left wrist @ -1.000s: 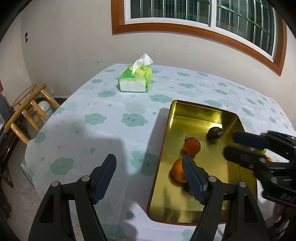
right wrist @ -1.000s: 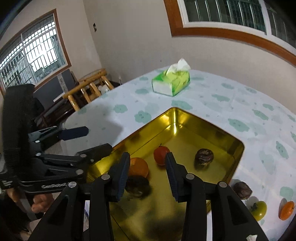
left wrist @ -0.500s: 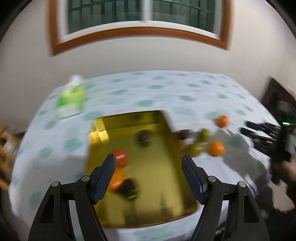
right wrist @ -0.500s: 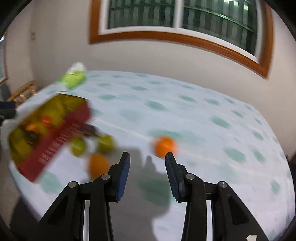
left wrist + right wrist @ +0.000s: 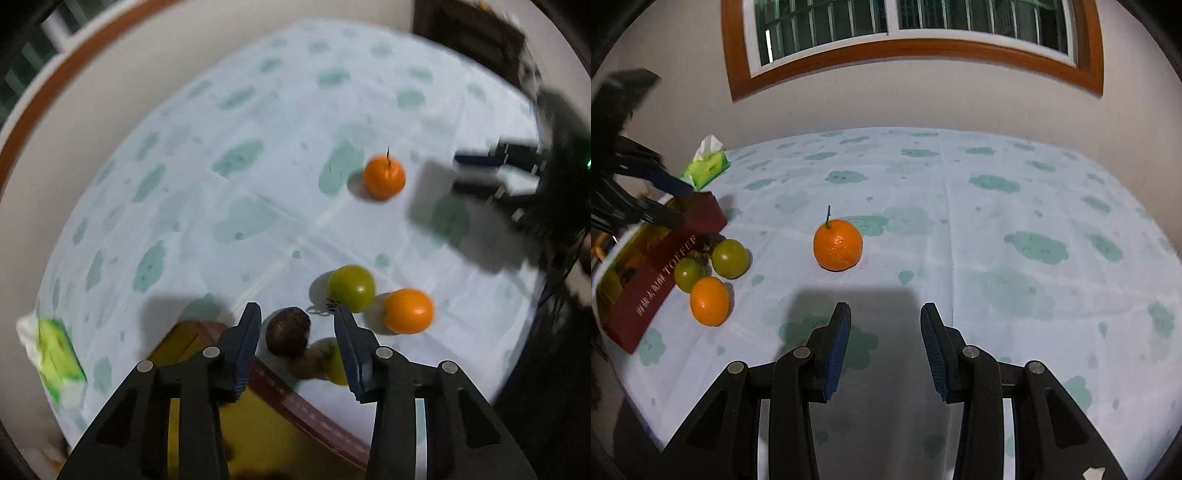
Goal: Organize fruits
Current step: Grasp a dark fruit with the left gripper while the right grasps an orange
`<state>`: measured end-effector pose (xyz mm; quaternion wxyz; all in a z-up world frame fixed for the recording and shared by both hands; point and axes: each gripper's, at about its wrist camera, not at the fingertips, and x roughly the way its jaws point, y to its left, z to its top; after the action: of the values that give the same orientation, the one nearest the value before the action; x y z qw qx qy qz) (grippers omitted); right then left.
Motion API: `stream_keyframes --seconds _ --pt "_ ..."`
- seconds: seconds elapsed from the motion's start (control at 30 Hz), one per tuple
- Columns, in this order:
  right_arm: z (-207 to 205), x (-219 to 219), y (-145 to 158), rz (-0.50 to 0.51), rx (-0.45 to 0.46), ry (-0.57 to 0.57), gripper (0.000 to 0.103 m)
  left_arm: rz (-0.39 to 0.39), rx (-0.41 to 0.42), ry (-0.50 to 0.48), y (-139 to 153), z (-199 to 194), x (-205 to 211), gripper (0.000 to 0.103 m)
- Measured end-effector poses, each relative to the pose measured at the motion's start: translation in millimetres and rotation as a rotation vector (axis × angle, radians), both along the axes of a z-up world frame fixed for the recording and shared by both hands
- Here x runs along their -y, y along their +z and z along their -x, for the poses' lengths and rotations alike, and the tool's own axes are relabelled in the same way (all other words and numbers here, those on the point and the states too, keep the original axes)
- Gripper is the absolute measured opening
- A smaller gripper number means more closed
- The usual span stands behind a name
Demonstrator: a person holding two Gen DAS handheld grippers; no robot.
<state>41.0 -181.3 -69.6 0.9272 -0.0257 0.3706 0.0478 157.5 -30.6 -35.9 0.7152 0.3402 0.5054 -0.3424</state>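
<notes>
Leftmost on the clouded tablecloth (image 5: 960, 206) sits the green tissue pack (image 5: 707, 168), and just right of it the gold tin (image 5: 661, 269) with its dark red side wall. Over the tin's near corner hangs the left gripper (image 5: 297, 328), jaws spread wide with nothing between the pads, framing a dark brown fruit (image 5: 289, 332) that lies just outside the tin's rim. Below that fruit a yellowish one (image 5: 325, 360) shows, blurred and half hidden, perhaps a green one. Next comes a green fruit (image 5: 730, 258) touching a second green fruit (image 5: 689, 274), with a small orange (image 5: 710, 301) close beside them. Further right, well apart, stands a stemmed orange (image 5: 837, 244). The right gripper (image 5: 885, 339) hovers above bare cloth short of it, jaws wide and empty.
</notes>
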Motion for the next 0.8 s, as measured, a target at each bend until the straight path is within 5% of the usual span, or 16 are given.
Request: stream_keyframes --seconds 0.33,0.43,0.53,0.67,0.8 --pt "-1.0 9.9 -1.4 -0.094 -0.011 0.018 0.037 -0.154 -0.2 -0.091 -51.0 -28.0 0.9 0.042" --pt "-1.7 11.2 -1.7 -0.105 -0.017 0.017 0.037 -0.101 -0.241 -0.071 -50.0 -31.6 -3.6 0.035" --pt "-2.1 10.4 -2.0 -0.102 -0.022 0.02 0.037 -0.063 -0.197 -0.02 -47.8 -27.6 -9.0 0.034" --pt "1.6 -1.0 1.0 -0.076 -0.009 0.07 0.039 0.103 -0.1 0.189 -14.7 -21.8 -33.0 0.034" --pt "2.4 -33.2 5.9 -0.125 -0.047 0.256 0.039 0.281 -0.026 0.389 25.5 -1.4 -62.1 0.034"
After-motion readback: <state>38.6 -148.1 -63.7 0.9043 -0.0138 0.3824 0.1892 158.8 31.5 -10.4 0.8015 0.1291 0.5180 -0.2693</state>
